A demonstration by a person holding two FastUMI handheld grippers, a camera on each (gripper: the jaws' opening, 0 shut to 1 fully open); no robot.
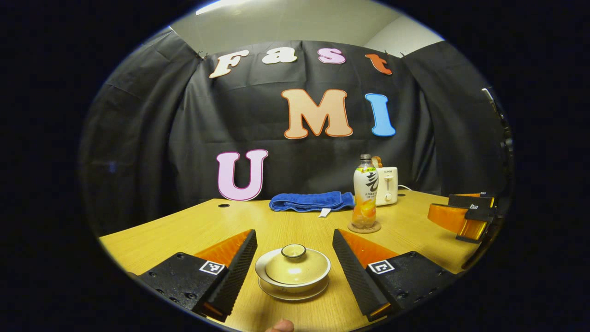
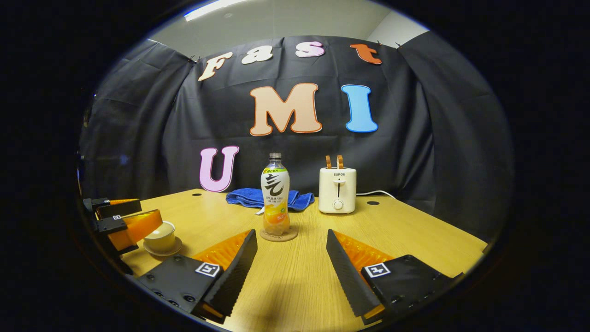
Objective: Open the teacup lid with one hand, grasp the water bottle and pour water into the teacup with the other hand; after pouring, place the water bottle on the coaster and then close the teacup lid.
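Note:
A cream lidded teacup (image 1: 293,269) on its saucer sits on the wooden table, right between the fingers of my open left gripper (image 1: 295,263), which do not touch it; its lid (image 1: 293,258) is on. A bottle (image 1: 364,193) of pale drink stands upright on a round coaster (image 1: 364,227) farther back to the right. In the right gripper view the bottle (image 2: 275,196) on its coaster (image 2: 278,235) stands ahead of my open right gripper (image 2: 291,256), well beyond the fingertips. The teacup (image 2: 160,237) shows at the left beside the left gripper (image 2: 120,221).
A folded blue towel (image 1: 311,201) lies at the table's back edge. A white toaster (image 2: 338,190) with two slices in it stands to the right of the bottle, its cord trailing right. The right gripper (image 1: 463,214) shows at the right edge of the left gripper view.

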